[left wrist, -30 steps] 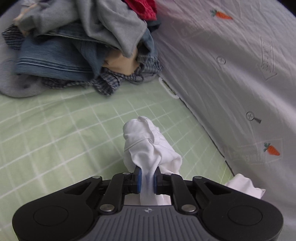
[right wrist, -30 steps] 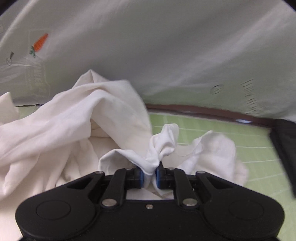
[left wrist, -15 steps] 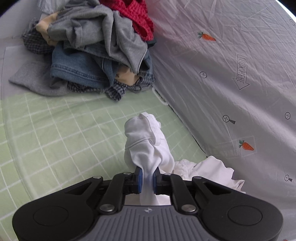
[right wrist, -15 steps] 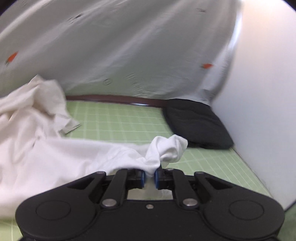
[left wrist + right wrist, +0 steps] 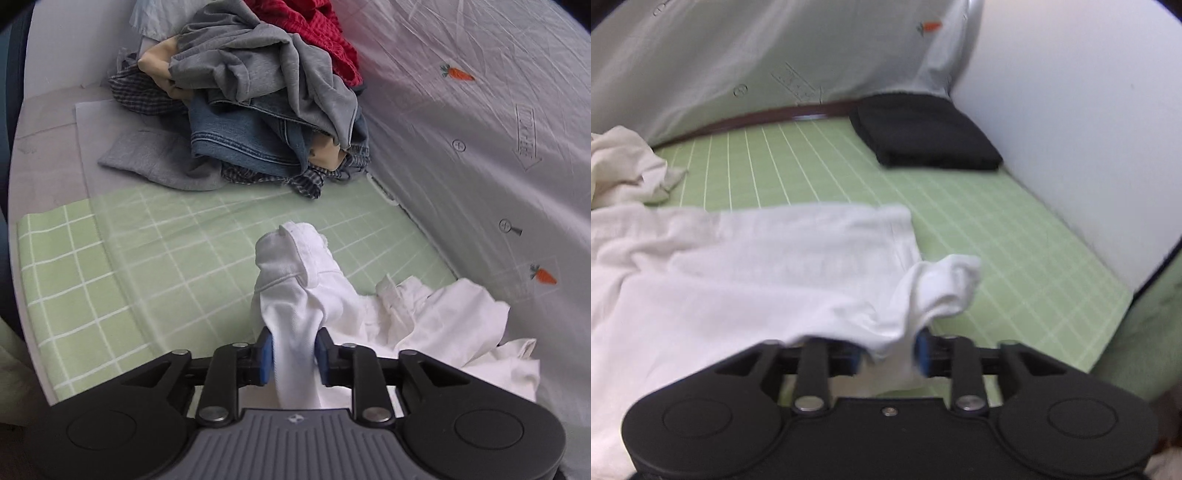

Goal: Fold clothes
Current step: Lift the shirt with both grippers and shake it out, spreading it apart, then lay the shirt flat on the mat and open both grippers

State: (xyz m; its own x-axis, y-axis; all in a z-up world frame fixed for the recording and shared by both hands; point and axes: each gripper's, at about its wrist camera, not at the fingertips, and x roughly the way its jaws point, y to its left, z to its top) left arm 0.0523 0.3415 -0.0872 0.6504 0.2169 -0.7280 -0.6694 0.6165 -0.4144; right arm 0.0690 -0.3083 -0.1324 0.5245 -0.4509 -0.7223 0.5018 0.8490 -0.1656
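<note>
On the green checked sheet point(image 5: 110, 280) in the left wrist view, we see our left hand-held gripper point(image 5: 293, 350) pinching a bunched fold of the white shirt point(image 5: 295, 280) between its blue pads point(image 5: 265, 350), the rest of the garment crumpled to the right, with a pile of clothes point(image 5: 258, 96) heaped farther back. In the right wrist view, our right hand-held gripper point(image 5: 886, 352) clamps another corner of the white shirt point(image 5: 738, 280), which lies spread leftward across the sheet, while a folded black garment point(image 5: 923, 133) rests near the white wall point(image 5: 1071, 129).
</note>
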